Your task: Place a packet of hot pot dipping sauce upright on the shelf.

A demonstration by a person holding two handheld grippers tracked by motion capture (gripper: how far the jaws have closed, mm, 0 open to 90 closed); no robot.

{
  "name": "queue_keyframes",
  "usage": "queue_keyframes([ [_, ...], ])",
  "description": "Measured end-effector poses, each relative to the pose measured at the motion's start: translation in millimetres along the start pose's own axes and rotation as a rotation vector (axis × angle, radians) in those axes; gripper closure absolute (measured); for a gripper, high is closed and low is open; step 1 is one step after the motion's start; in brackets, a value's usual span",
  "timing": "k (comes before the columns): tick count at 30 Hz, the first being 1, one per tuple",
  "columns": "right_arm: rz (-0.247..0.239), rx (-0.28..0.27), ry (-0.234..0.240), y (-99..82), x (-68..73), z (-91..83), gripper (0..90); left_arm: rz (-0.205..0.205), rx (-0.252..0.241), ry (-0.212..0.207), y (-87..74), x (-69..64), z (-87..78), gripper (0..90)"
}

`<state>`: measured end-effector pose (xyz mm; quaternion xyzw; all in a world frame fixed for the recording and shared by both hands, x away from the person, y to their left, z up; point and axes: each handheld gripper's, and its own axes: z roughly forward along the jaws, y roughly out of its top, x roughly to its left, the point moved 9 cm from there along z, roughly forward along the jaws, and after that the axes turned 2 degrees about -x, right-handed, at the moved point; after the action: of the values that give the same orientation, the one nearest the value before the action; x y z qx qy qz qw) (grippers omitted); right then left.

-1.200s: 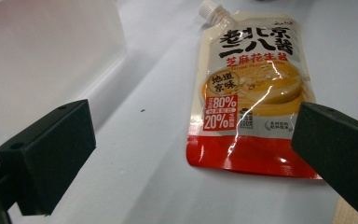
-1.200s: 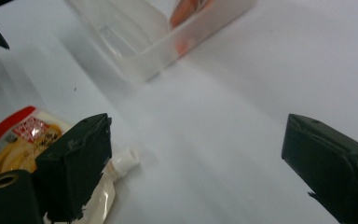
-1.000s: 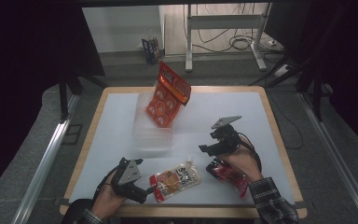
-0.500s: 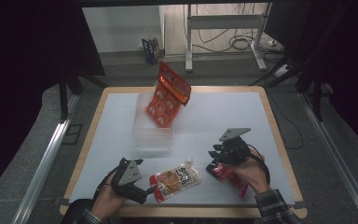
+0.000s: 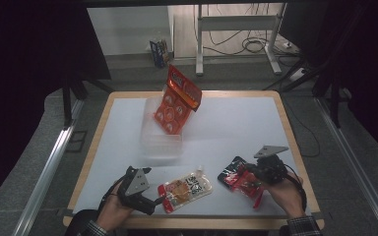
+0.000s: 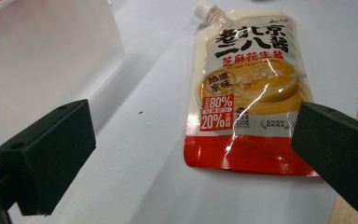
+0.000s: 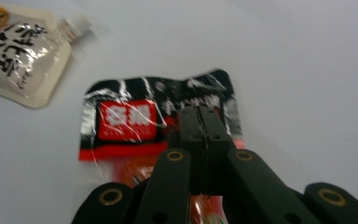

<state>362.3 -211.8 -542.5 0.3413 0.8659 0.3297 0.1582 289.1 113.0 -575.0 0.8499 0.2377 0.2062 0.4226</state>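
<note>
A cream and red sauce pouch point(image 5: 187, 186) point(image 6: 247, 93) with a white spout lies flat near the table's front edge. My left gripper point(image 5: 157, 200) point(image 6: 193, 154) stands open at the pouch's red bottom end, its pads wide apart and touching nothing. To the right lies a black and red snack packet point(image 5: 234, 172) point(image 7: 126, 121). My right gripper point(image 5: 250, 176) point(image 7: 201, 114) sits low over that packet. Its jaws have just been closing and now meet, with nothing visibly between them. The pouch's spout end point(image 7: 18, 51) lies beyond the packet.
A clear plastic container point(image 5: 160, 142) point(image 6: 42, 60) stands at mid table on the white mat point(image 5: 236, 128), with an orange bag point(image 5: 177, 101) leaning upright at its far end. The wooden table edge runs just beside the pouch.
My right gripper has come down and toward the front edge onto the black and red packet, and its jaws have gone from open to shut. The left gripper has stayed put.
</note>
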Motion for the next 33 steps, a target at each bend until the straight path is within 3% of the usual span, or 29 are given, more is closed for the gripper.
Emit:
queue_keyframes([
  [10, 0.104, 0.011, -0.063, -37.4, -24.8, -23.8, 88.5, 0.001, 0.004, 0.002, -0.4, -0.3, 1.1, 0.0],
  [18, 0.096, 0.088, -0.113, -56.3, -32.6, -18.3, 88.5, 0.005, 0.007, 0.001, -0.7, -0.7, 1.4, 0.0],
  [25, 0.12, 0.117, -0.092, -62.4, -29.2, -13.7, 88.7, 0.007, 0.009, 0.001, -0.8, -1.2, 1.6, 0.0],
  [33, 0.167, 0.114, -0.027, -67.2, -20.4, -18.1, 88.7, 0.012, 0.016, -0.002, -1.5, -1.8, 2.7, 0.0],
])
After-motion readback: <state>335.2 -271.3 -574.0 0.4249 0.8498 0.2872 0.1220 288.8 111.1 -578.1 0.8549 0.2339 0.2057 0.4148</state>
